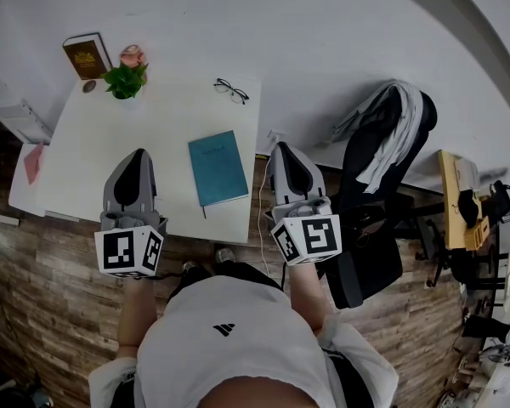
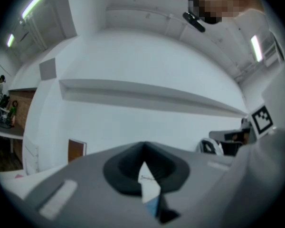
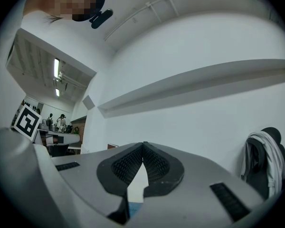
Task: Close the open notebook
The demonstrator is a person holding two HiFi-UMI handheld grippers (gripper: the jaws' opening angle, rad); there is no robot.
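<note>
Bright, even overhead light; fisheye corners black; foreground blurred.

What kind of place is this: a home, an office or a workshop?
Probably an office or lab workroom. A white desk carries a teal notebook and glasses, a black office chair stands beside it, and a cluttered bench with equipment shows at the right edge.

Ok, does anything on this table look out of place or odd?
Nothing spilled or damaged. One oddity: the teal notebook lies already shut, slightly askew near the table's front edge; the left gripper and right gripper are shut and empty.
</note>
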